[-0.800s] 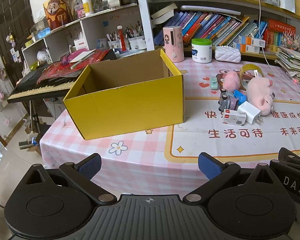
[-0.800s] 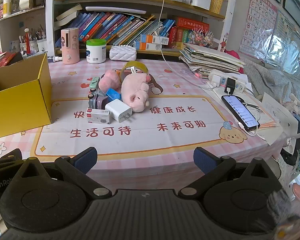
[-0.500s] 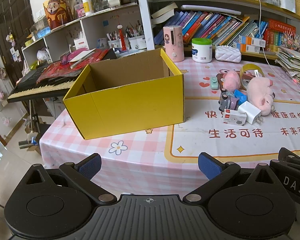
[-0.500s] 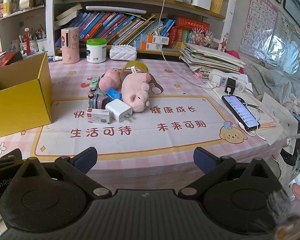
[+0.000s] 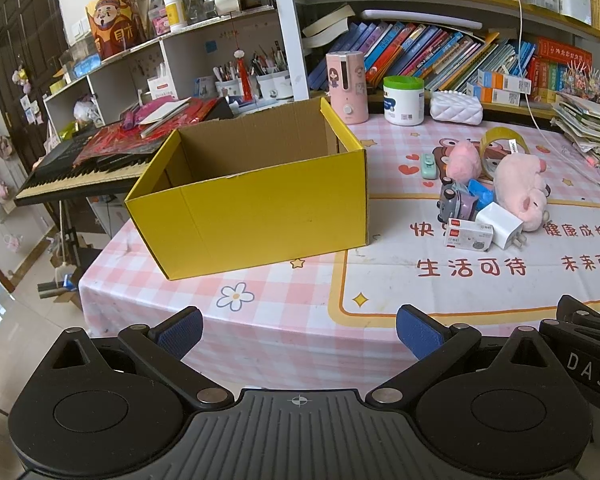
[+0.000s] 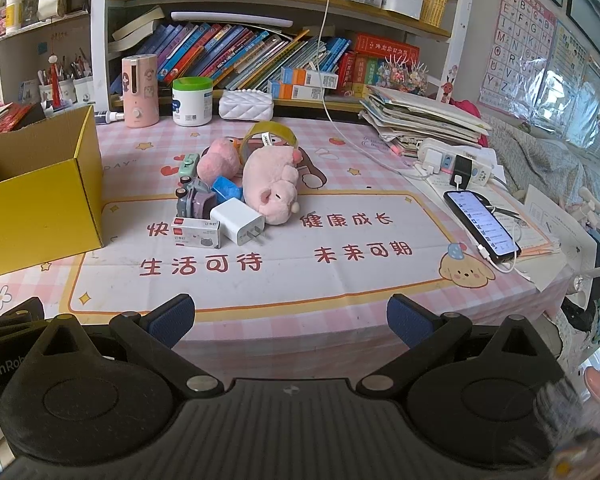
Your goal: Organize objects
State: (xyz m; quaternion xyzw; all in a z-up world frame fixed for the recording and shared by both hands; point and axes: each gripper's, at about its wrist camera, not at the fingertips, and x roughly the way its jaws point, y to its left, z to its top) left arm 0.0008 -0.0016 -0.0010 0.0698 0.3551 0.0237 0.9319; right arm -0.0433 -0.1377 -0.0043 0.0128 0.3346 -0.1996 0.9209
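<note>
An open, empty yellow cardboard box (image 5: pixel 260 208) stands on the table's left part; it also shows in the right wrist view (image 6: pixel 40 204). To its right lies a pile: a pink plush pig (image 6: pixel 272 184), a smaller pink plush (image 6: pixel 218 162), a white charger (image 6: pixel 238 220), a small white and red box (image 6: pixel 196 234), a grey toy car (image 6: pixel 194 200), a blue item (image 6: pixel 226 188), a tape roll (image 6: pixel 270 132) and a small green item (image 6: pixel 188 164). My left gripper (image 5: pixel 299 334) and right gripper (image 6: pixel 290 320) are both open and empty, held before the table's front edge.
A phone on a cable (image 6: pixel 482 226) and a power strip (image 6: pixel 456 160) lie at the right. A pink dispenser (image 6: pixel 140 90), a green-lidded jar (image 6: pixel 192 100), a white pouch (image 6: pixel 246 106) and stacked papers (image 6: pixel 420 118) line the back. A keyboard (image 5: pixel 84 168) stands left.
</note>
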